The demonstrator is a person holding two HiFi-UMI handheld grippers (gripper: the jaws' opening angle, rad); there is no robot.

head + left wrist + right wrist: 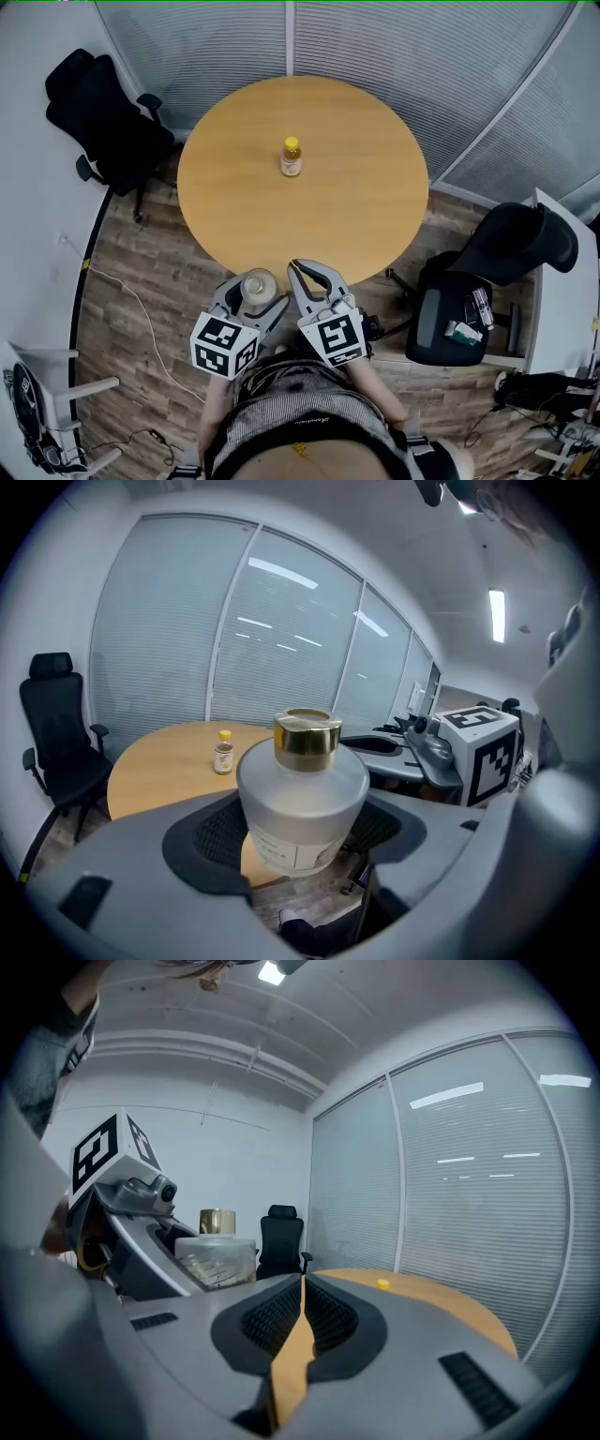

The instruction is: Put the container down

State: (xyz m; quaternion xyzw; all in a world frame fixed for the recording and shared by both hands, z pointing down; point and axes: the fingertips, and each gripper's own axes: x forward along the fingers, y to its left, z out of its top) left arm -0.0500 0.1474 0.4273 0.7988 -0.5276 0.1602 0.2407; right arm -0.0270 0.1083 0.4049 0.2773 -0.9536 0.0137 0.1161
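1 frosted container (300, 799), gold cap, gripped btwn left gripper (255, 291) fingers, near desk (356, 206) edge. 1 small bottle (292, 157) mid-desk. Right gripper (302, 1288) fingers pressed together, empty.

Tally time: two grippers, left gripper (258, 289) and right gripper (298, 272); one frosted container (300, 799) between the left jaws; one small bottle (292, 157) well ahead of them; one round table (356, 216); two office chairs, left chair (98, 112), right chair (506, 248).

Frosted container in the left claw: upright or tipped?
Upright. The container stands with its gold cap on top, the left claw gripping its sides.
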